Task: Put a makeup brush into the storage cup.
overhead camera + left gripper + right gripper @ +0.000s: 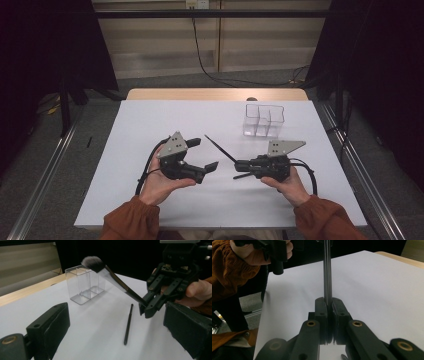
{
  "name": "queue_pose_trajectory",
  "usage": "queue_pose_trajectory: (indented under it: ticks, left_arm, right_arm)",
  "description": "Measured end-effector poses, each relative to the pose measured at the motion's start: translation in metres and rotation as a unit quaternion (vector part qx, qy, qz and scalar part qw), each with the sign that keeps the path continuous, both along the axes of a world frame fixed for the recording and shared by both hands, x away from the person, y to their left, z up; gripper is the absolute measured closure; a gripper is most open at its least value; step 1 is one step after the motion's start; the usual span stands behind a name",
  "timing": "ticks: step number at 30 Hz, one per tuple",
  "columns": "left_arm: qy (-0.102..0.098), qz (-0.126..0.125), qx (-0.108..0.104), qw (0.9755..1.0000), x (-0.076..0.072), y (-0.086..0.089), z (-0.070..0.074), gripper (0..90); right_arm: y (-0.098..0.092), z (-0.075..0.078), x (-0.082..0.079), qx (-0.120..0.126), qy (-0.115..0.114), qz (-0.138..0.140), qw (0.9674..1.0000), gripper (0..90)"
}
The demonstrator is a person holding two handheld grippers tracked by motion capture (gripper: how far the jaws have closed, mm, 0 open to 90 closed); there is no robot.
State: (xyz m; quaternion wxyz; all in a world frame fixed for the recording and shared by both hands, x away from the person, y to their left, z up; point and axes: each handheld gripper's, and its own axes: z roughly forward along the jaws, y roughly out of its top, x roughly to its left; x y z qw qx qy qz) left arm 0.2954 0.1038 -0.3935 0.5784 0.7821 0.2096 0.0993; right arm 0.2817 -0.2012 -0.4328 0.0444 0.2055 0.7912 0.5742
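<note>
My right gripper is shut on the handle of a black makeup brush. In the left gripper view the brush slants up to a fluffy dark head, above the white table, with the right gripper at its lower end. The right gripper view looks along the shut right gripper with the brush handle rising straight from it. A thin black brush lies flat on the table under the right gripper. My left gripper is held open and empty, facing the brush, its jaws wide apart in the left gripper view.
A clear plastic organiser with several compartments stands upright and empty at the back right of the table, also seen as the organiser beyond the brush head. A person's hands in rust-coloured sleeves hold both grippers. Metal rails run along both table sides.
</note>
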Motion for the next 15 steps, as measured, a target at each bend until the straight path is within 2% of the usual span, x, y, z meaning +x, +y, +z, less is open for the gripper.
queue_pose_trajectory:
  ticks: [2, 3, 9, 11, 14, 15]
  left_arm:
    - [-0.006, 0.002, -0.001, 1.0, 0.002, -0.002, 0.002, 14.4]
    - [-0.008, 0.003, -0.001, 1.0, 0.003, -0.002, 0.003, 14.9]
    - [0.001, -0.004, -0.007, 1.0, 0.007, -0.01, 0.004, 25.0]
    - [0.001, -0.005, -0.003, 1.0, 0.008, -0.013, 0.002, 27.6]
    - [0.007, -0.004, -0.012, 0.9999, 0.01, -0.015, 0.001, 30.3]
    - [0.011, -0.006, -0.022, 0.9997, 0.011, -0.016, 0.001, 33.7]
  right_arm:
    - [0.0, 0.0, 0.0, -0.001, -0.001, -0.001, 1.0, 84.0]
    - [0.0, 0.0, 0.0, 0.0, -0.001, 0.0, 1.0, 84.0]
    - [0.0, 0.0, 0.0, 0.002, -0.004, -0.004, 1.0, 84.0]
    - [0.0, 0.0, 0.0, 0.002, -0.006, -0.005, 1.0, 84.0]
    - [0.001, 0.0, 0.0, 0.003, -0.007, -0.004, 1.0, 84.0]
    - [0.001, 0.0, 0.0, 0.003, -0.008, -0.003, 1.0, 84.0]
